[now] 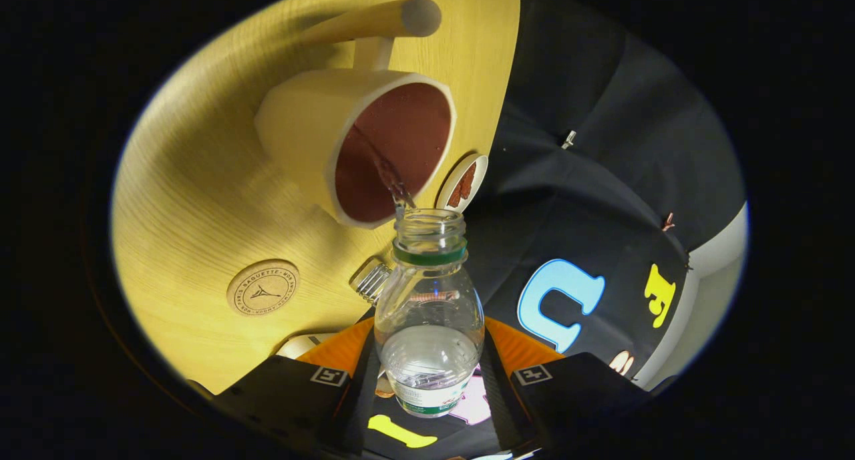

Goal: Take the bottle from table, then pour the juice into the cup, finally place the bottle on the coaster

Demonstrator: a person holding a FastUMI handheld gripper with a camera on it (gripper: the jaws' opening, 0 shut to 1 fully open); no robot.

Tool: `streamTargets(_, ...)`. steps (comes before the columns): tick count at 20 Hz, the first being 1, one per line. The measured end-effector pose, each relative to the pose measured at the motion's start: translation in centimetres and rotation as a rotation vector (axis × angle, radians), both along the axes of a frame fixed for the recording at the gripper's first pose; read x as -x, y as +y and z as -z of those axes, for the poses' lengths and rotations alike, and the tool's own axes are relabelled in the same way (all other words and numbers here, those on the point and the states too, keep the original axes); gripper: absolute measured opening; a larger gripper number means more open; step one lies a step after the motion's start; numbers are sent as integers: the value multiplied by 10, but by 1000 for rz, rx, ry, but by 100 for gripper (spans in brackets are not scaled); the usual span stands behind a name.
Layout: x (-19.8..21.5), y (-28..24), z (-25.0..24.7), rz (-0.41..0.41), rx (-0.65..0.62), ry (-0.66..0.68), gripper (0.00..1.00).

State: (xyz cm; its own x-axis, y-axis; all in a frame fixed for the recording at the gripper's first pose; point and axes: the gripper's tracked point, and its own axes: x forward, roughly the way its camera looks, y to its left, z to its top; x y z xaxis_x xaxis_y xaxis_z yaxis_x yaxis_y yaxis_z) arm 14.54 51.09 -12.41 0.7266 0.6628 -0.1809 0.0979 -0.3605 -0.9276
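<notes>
A: The bottle (429, 300) hides part of a coaster (462, 183) beyond the cup (361, 143). Its base?
B: Hidden between the gripper (427, 380) fingers; contact unclear.

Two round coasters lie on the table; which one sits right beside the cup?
The white-rimmed coaster, by the cup's rim beyond the bottle. The wooden stamped coaster lies apart.

Bottle: clear plastic bottle (429, 300) with green neck ring, uncapped, tipped toward the cup, a thin stream leaving its mouth.
Cup: cream mug (354, 143), reddish-brown inside, on the bench.
Coaster: round wooden disc (262, 287), beside the cup.
</notes>
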Motion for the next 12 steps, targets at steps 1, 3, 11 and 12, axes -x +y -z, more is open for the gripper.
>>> streamTargets(1, 0, 1, -1, -5, 5, -9, 74)
streamTargets(3, 3, 1, 0, -7, 20, -16, 74)
streamTargets(11, 4, 5, -6, -51, 87, -61, 74)
streamTargets(12, 5, 5, -7, -54, 90, -66, 74)
